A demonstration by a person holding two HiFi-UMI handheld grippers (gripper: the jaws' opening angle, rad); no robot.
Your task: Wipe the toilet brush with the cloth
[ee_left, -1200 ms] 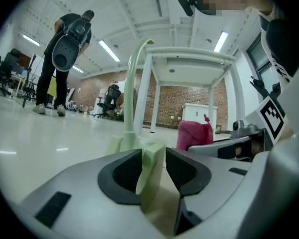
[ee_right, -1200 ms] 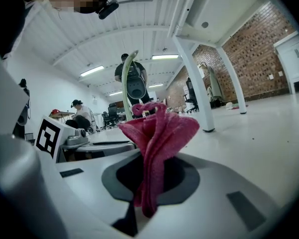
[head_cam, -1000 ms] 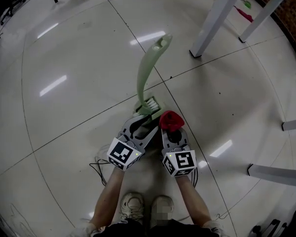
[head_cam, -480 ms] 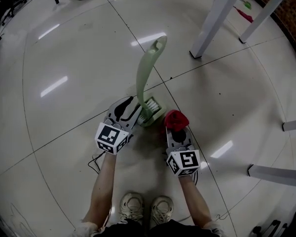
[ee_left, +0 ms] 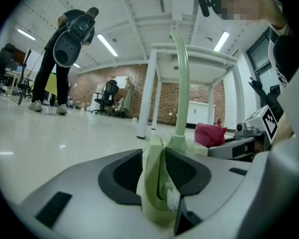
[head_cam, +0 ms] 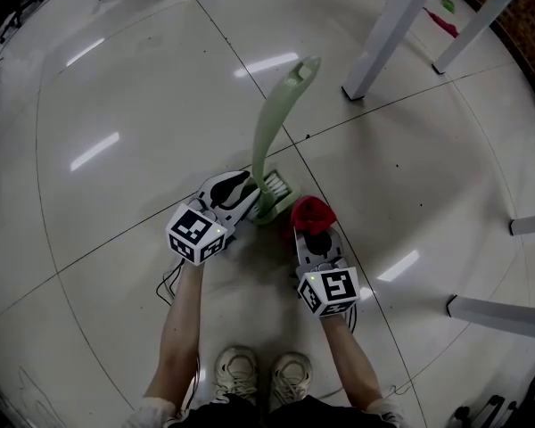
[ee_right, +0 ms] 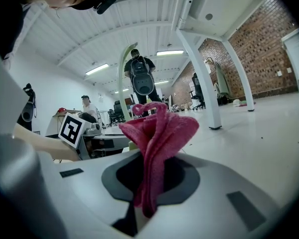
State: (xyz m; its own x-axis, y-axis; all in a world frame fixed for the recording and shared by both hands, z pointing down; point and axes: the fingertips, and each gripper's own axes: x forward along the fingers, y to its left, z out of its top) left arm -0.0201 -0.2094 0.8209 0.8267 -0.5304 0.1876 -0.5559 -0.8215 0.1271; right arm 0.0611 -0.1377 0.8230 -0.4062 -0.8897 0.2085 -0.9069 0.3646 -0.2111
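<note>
A pale green toilet brush (head_cam: 269, 127) stands on the floor, its long curved handle rising away from me. My left gripper (head_cam: 250, 194) is shut on the brush's lower end; white bristles (ee_left: 172, 200) show between the pads beside the green part (ee_left: 154, 178). My left gripper (ee_left: 157, 183) looks along the handle (ee_left: 182, 83). The red cloth (head_cam: 310, 212) sits bunched in my right gripper (head_cam: 312, 232), just right of the brush's foot and apart from it. In the right gripper view the right gripper (ee_right: 149, 183) is shut on the cloth (ee_right: 157, 143).
White table legs (head_cam: 385, 38) stand beyond the brush at the right, and more legs (head_cam: 499, 315) lie at the right edge. A thin cable (head_cam: 171, 288) trails by my left arm. My shoes (head_cam: 263, 373) are below. A person (ee_left: 65, 44) stands far off.
My left gripper has moved left and away from me, from beside the right gripper to the brush's left side. The brush handle now leans a little more to the right. The right gripper stayed put.
</note>
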